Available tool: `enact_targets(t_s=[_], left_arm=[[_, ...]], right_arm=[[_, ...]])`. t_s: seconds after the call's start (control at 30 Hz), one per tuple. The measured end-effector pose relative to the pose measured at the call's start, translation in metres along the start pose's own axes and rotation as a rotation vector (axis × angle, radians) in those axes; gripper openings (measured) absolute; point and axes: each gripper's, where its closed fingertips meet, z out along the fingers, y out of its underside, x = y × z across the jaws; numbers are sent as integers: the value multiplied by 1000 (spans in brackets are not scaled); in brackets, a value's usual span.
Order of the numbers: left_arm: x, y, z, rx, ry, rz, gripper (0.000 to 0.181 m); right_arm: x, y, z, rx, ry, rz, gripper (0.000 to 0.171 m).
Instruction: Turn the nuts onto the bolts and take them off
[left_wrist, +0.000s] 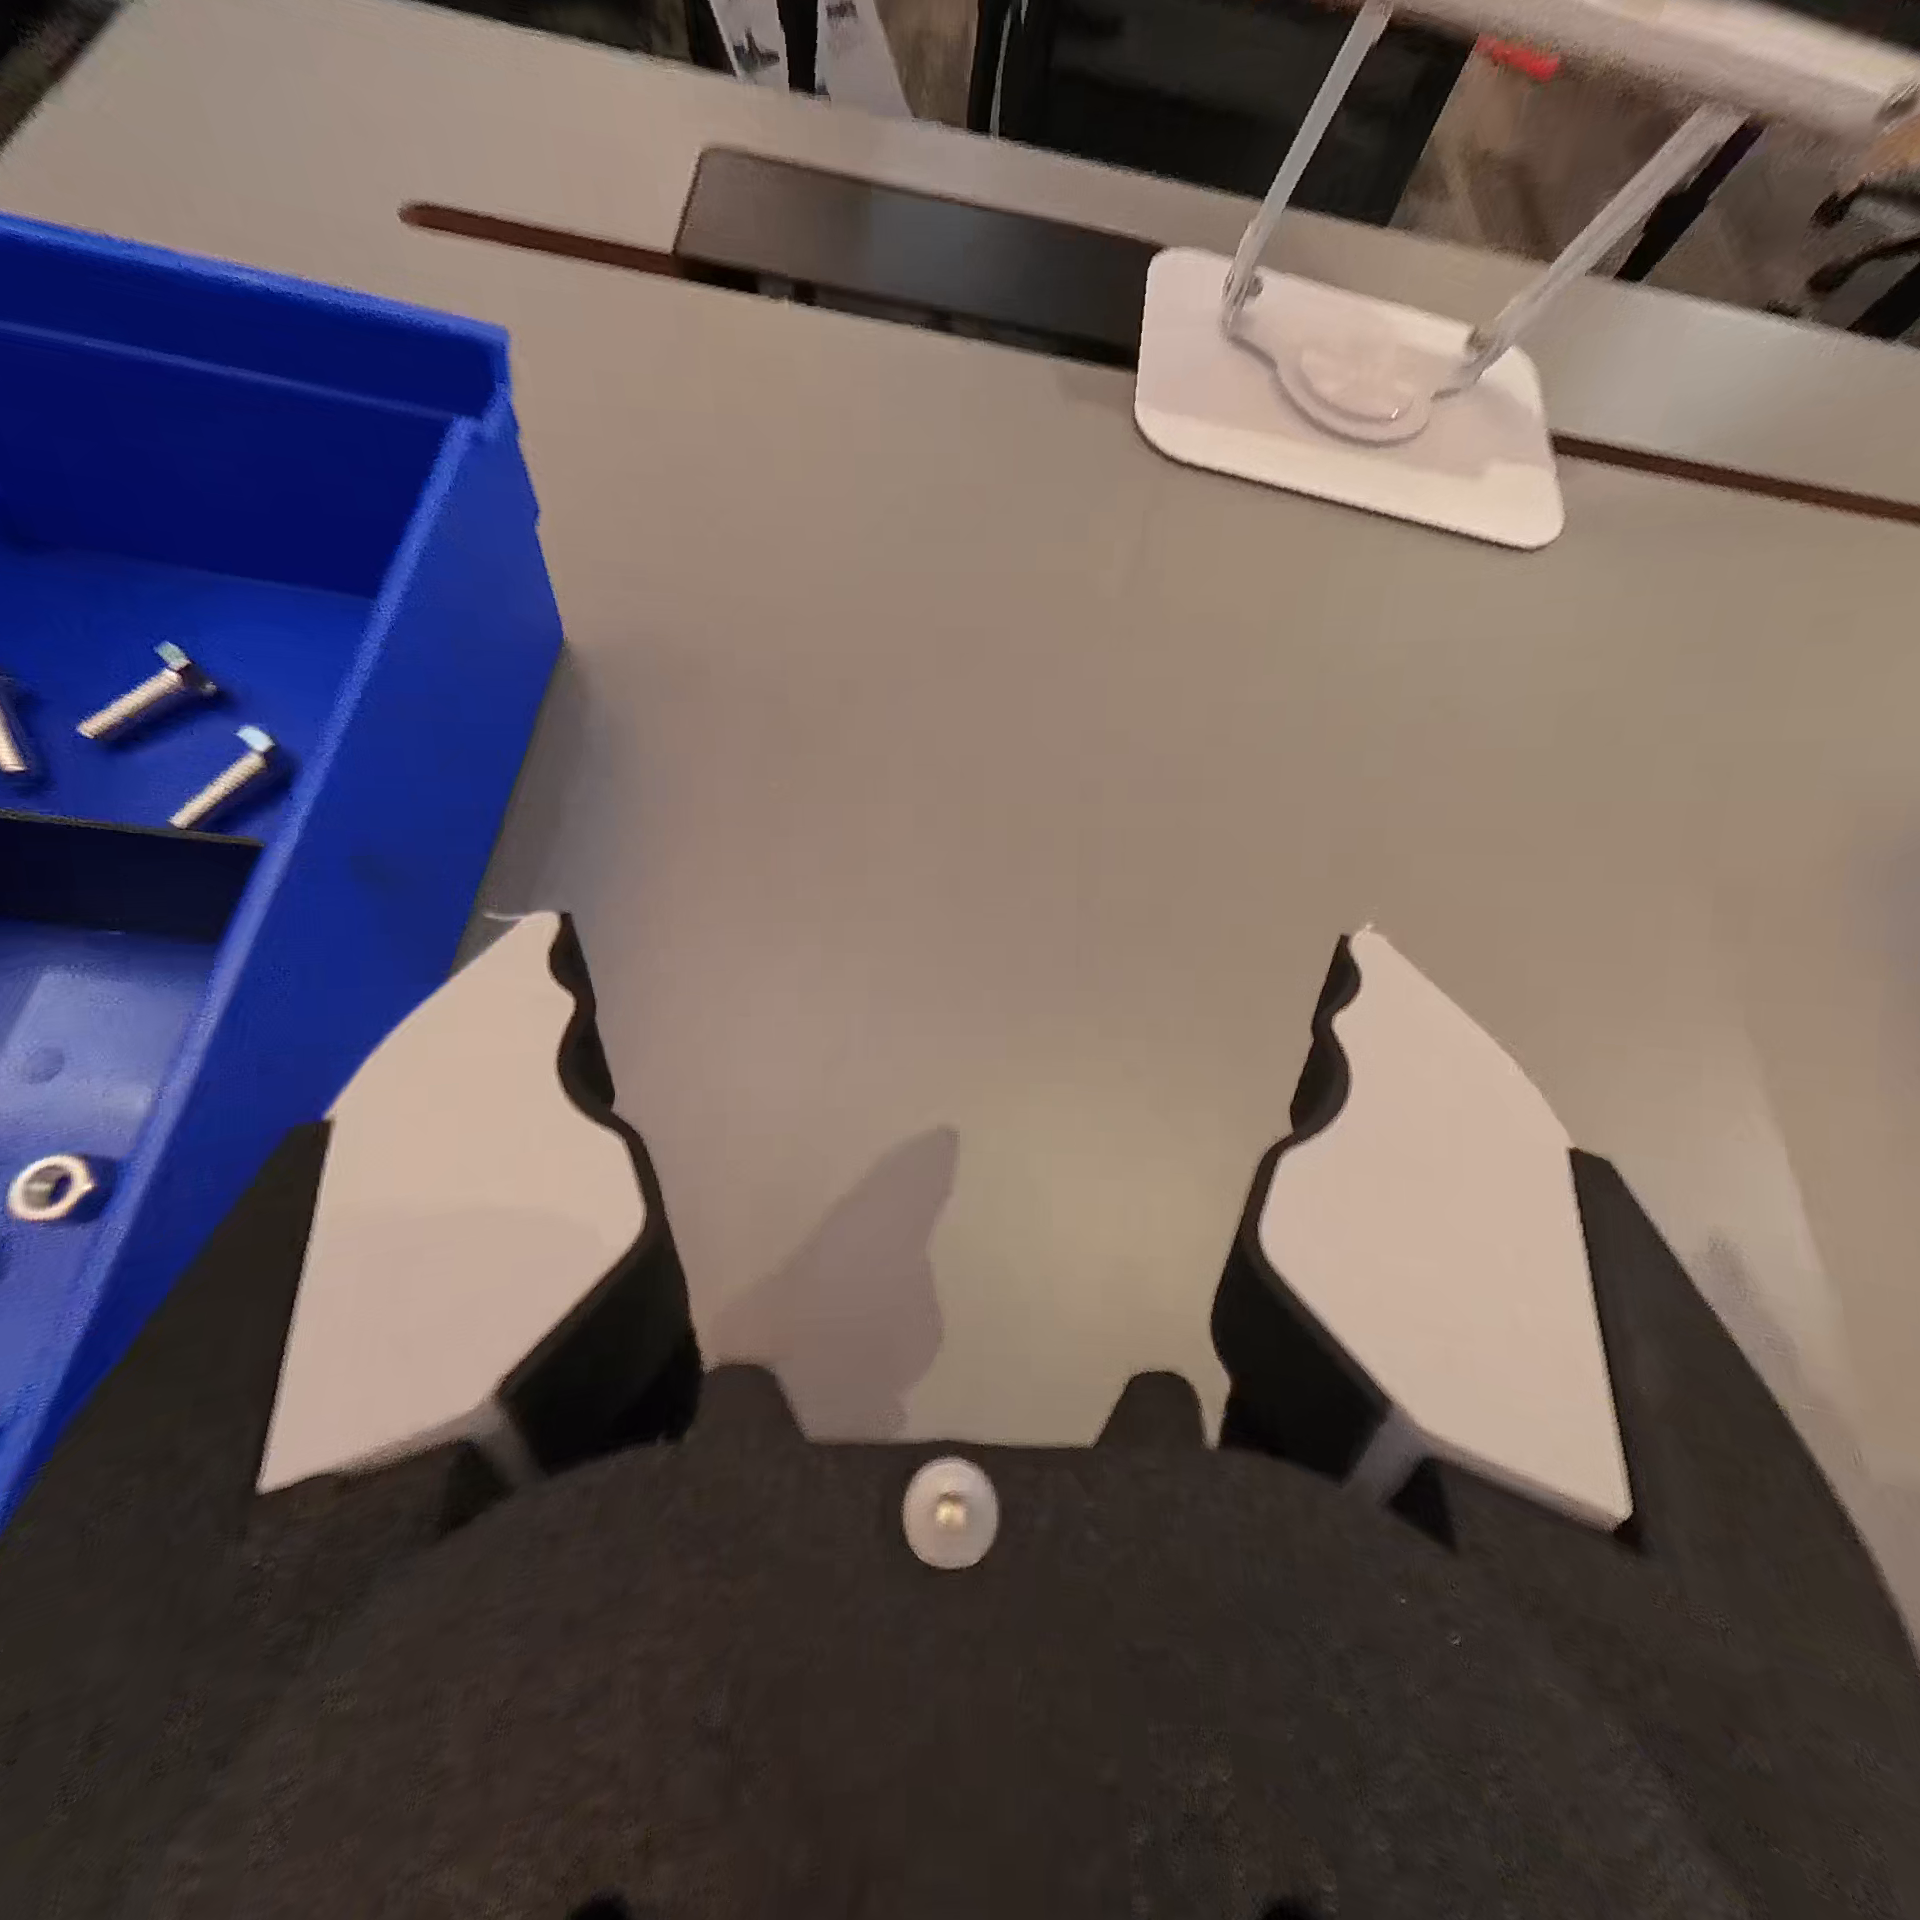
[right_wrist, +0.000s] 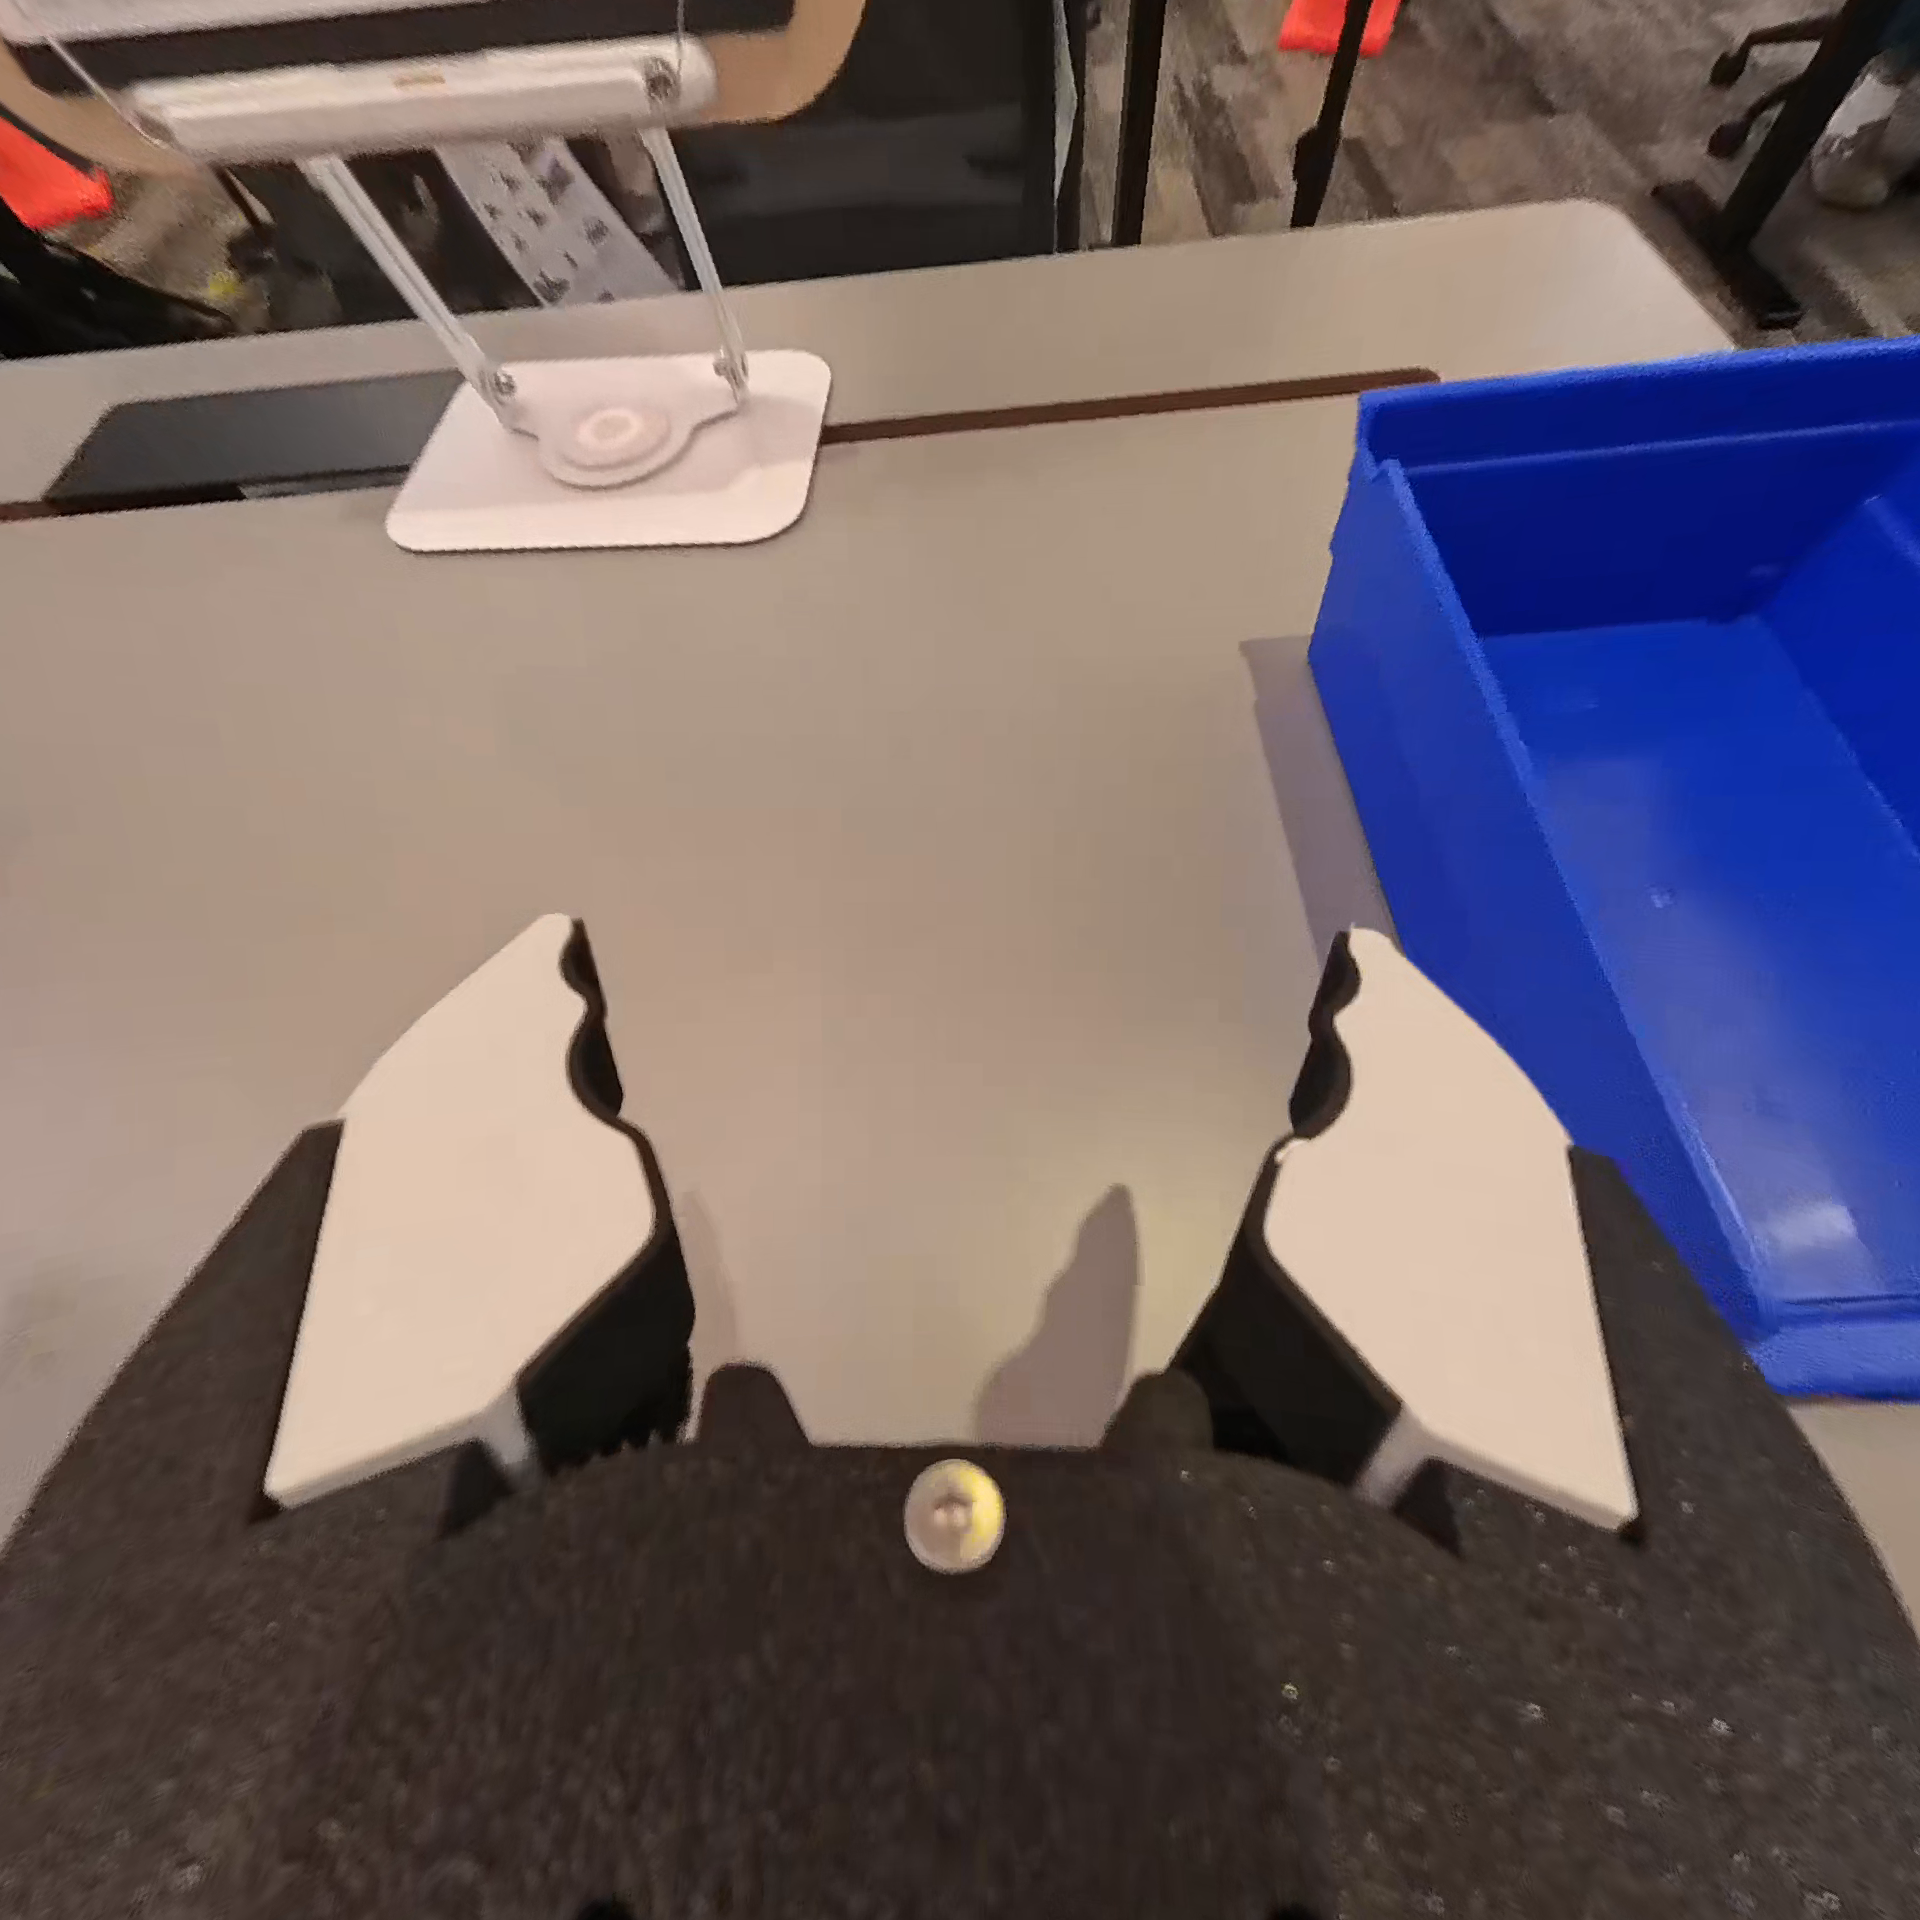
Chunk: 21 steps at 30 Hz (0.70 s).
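Observation:
In the left wrist view a blue divided bin (left_wrist: 416, 582) stands at the left. Its far compartment holds silver bolts (left_wrist: 151, 698), another bolt (left_wrist: 227, 779) beside the first. A silver nut (left_wrist: 52, 1187) lies in the near compartment. My left gripper (left_wrist: 956, 930) is open and empty over the bare grey table, to the right of the bin. In the right wrist view a second blue bin (right_wrist: 1455, 831) stands at the right and shows nothing inside. My right gripper (right_wrist: 961, 930) is open and empty, to the left of that bin.
A white stand base (left_wrist: 1351, 405) with clear legs sits at the table's back, also in the right wrist view (right_wrist: 613, 457). A black flat panel (left_wrist: 904, 249) lies beside it along a dark slot. Chairs and floor show beyond the table's far edge.

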Motion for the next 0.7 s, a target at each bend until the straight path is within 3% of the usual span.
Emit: enact_targets(t_s=[0.37, 0.7], left_arm=[[1, 44, 80, -183, -29, 25, 120], [-10, 67, 116, -266, -66, 36, 119]], right_arm=[[7, 34, 75, -147, 49, -27, 121], [7, 56, 114, -226, 68, -56, 119]])
